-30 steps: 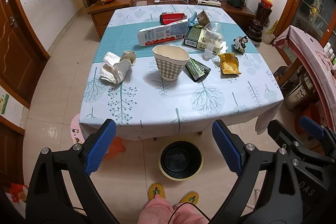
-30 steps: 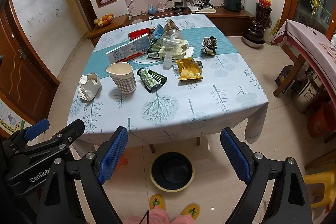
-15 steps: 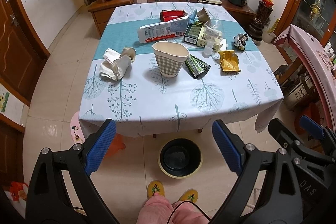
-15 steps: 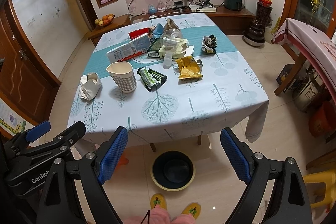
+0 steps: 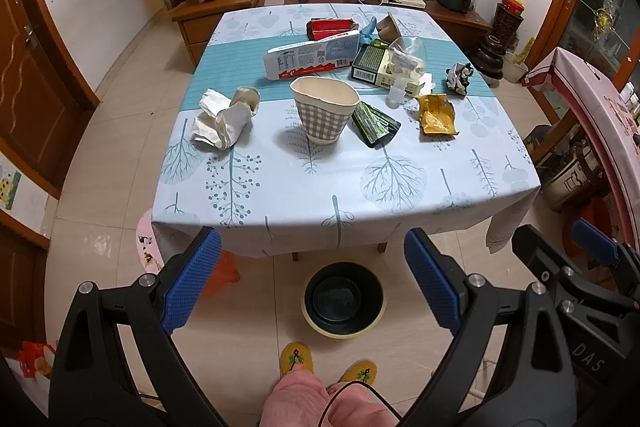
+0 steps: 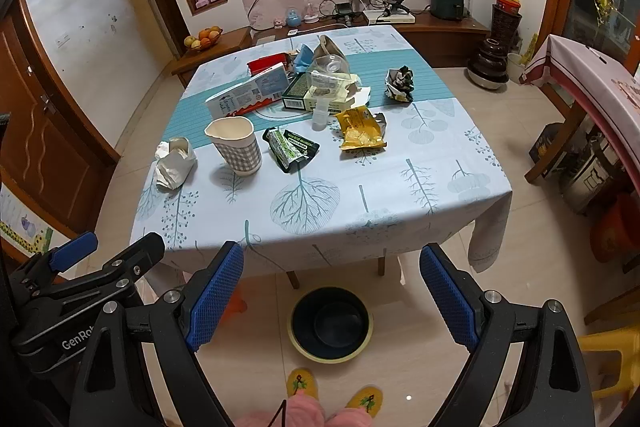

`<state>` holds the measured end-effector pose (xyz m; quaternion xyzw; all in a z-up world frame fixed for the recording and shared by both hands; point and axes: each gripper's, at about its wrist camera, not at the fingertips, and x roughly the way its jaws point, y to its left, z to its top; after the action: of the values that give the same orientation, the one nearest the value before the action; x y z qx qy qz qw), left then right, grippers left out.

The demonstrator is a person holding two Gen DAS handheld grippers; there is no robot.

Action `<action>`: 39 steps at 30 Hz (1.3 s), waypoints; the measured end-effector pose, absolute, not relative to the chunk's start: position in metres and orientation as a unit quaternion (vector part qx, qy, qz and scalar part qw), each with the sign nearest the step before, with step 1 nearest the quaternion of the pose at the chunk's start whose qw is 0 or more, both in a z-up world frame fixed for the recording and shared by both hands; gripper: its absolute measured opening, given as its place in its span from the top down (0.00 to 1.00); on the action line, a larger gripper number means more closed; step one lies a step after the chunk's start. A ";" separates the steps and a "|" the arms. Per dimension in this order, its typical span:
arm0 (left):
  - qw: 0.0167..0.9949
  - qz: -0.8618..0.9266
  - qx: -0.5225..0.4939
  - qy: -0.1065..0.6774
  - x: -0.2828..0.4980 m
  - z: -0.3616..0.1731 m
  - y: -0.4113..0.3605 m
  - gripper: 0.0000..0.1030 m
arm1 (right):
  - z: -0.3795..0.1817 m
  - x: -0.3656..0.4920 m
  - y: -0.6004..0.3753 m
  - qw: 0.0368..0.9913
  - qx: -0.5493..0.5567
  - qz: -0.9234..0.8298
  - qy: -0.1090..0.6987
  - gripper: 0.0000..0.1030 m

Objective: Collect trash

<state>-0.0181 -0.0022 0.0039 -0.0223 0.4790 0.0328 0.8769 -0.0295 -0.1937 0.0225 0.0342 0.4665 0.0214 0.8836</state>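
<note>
Living-room floor tiles surround a cloth-covered worktop [image 5: 280,187] strewn with trash: crumpled tissue [image 5: 220,119] at left, a checked paper cup [image 5: 326,115] upright in the middle, a green wrapper [image 5: 374,125] just beside it, a yellow wrapper [image 5: 436,115] further right; a black bin [image 5: 343,299] sits on the floor below. Left gripper [image 5: 312,283] and right gripper [image 6: 330,297] hover short of the near edge, jaws spread and empty; starting with the nearest piece seems wisest, pinching it mid-body so it drops cleanly into the bin.

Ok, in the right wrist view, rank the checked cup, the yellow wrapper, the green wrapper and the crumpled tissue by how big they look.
1. checked cup
2. yellow wrapper and green wrapper: too alike to rank
3. crumpled tissue: close behind them, so unsure
</note>
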 end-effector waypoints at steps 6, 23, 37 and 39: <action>0.877 0.036 -0.024 0.479 -0.022 0.004 -0.003 0.11 | 0.023 -0.031 -0.189 0.883 0.033 0.025 0.467 0.11; 0.871 0.097 -0.052 0.479 -0.004 0.013 0.058 0.11 | 0.030 -0.004 -0.124 0.887 0.011 0.065 0.456 0.11; 0.851 0.009 -0.008 0.524 0.130 -0.044 0.170 0.11 | -0.017 0.142 -0.025 0.873 -0.046 0.087 0.478 0.11; 0.847 -0.002 0.002 0.532 0.151 -0.059 0.173 0.11 | -0.039 0.163 -0.020 0.866 -0.064 0.087 0.488 0.15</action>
<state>0.1508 0.1729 -0.0591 0.0020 0.5320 -0.0024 0.8467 0.1626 -0.0195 -0.0388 -0.0637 0.4884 0.0870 0.8659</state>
